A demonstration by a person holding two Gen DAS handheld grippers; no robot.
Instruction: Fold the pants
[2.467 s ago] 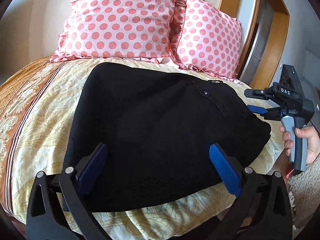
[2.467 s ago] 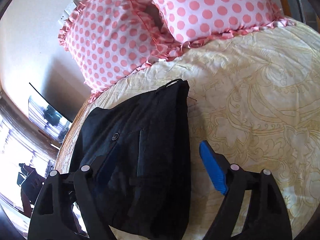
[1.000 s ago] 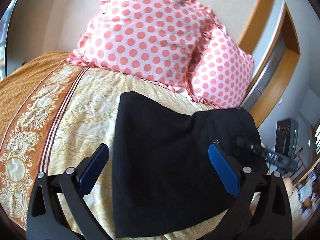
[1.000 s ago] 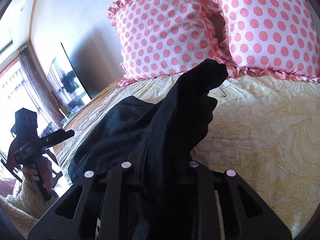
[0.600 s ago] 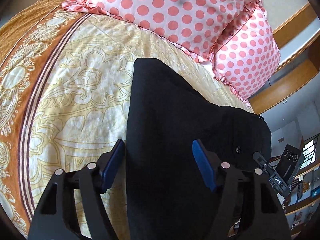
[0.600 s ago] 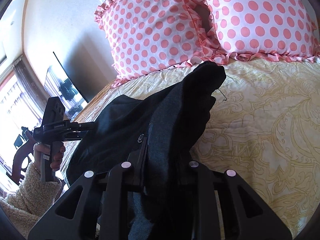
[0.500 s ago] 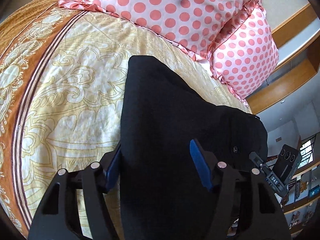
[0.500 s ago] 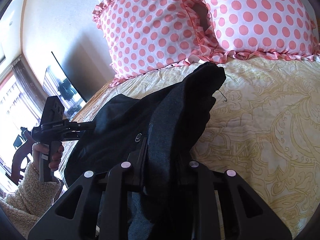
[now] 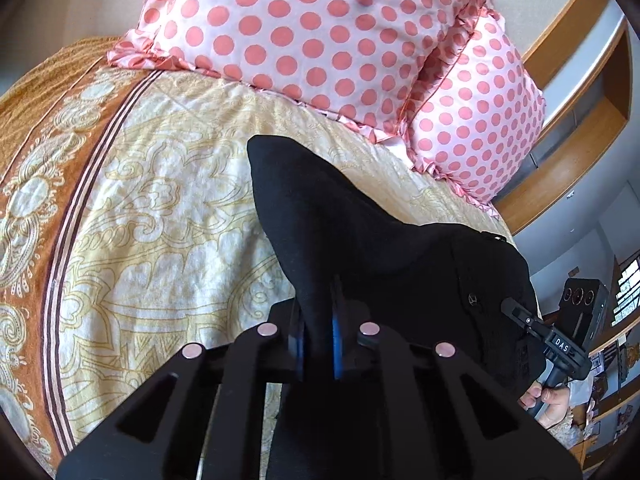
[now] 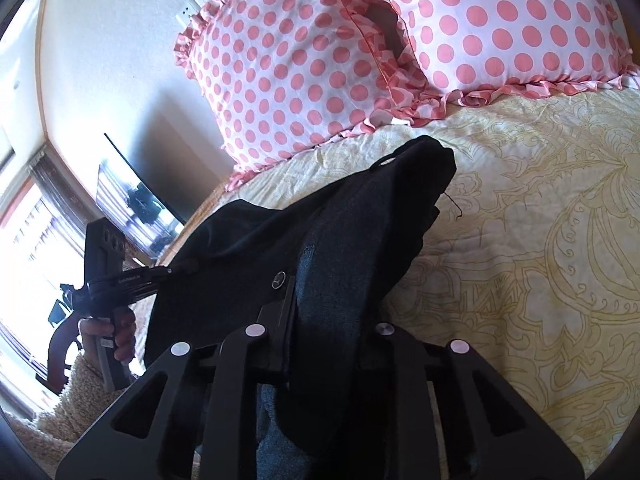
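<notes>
The black pants [image 9: 360,232] lie folded on the yellow patterned bedspread [image 9: 160,216]. My left gripper [image 9: 316,340] is shut on the near left edge of the pants, the cloth pinched between the blue pads and rising from them. My right gripper [image 10: 326,312] is shut on the waistband end of the pants [image 10: 360,232], near a small metal button [image 10: 279,280]. The right gripper also shows at the right of the left wrist view [image 9: 516,312], and the left gripper at the left of the right wrist view [image 10: 180,270].
Two pink polka-dot pillows [image 9: 332,36] [image 9: 476,128] stand at the head of the bed. An orange patterned border [image 9: 52,160] runs along the bedspread's left side. A wooden frame [image 9: 576,128] is at the right. A dark screen [image 10: 136,196] stands beyond the bed.
My left gripper has closed on the pants edge; half a second ago its fingers stood apart around the cloth. The right gripper stays shut on the waistband, which it grasped between 2.5 and 1 second ago.
</notes>
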